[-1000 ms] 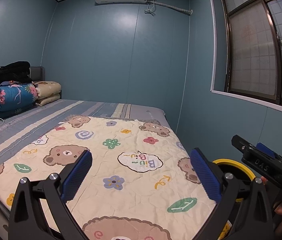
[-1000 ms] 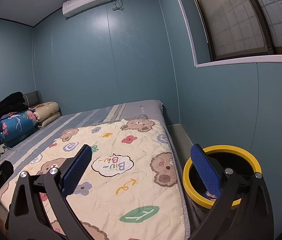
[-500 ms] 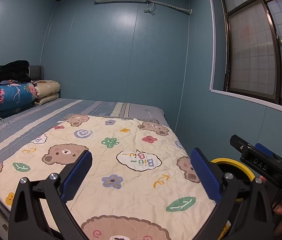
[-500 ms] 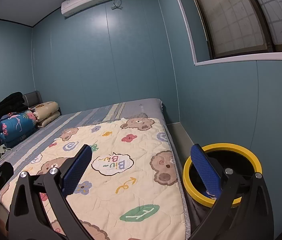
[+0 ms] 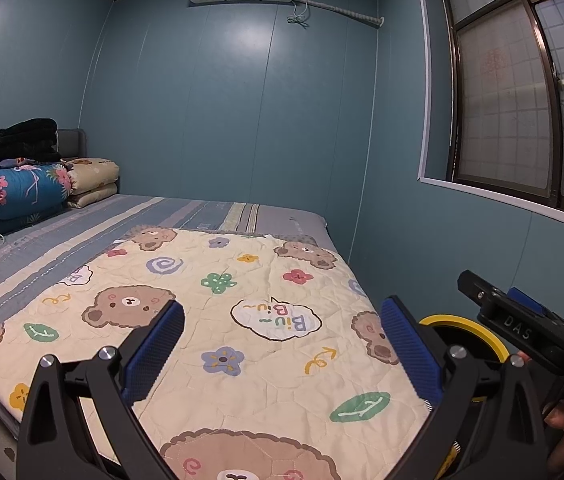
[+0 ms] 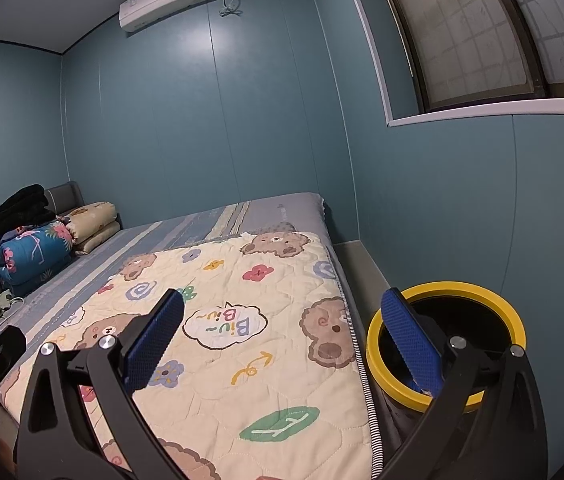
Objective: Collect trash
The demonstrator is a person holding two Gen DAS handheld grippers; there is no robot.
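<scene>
Left wrist view
Left gripper [image 5: 282, 344]: released, jaws spread wide, empty, above the quilt [image 5: 218, 320].
Trash bin [image 5: 482, 334]: yellow-rimmed, just right of the right finger.

Right wrist view
Right gripper [image 6: 282, 340]: released, empty.
Trash bin [image 6: 478, 292]: behind the right finger, beside the bed.

Both views have shifted only a little, the left gripper [image 5: 282, 344] and right gripper [image 6: 282, 340] drifting slightly, jaws wide as before.

"Biu Biu" on quilt [image 5: 242, 320]; "DAS" on right claw [image 5: 518, 328]
</scene>
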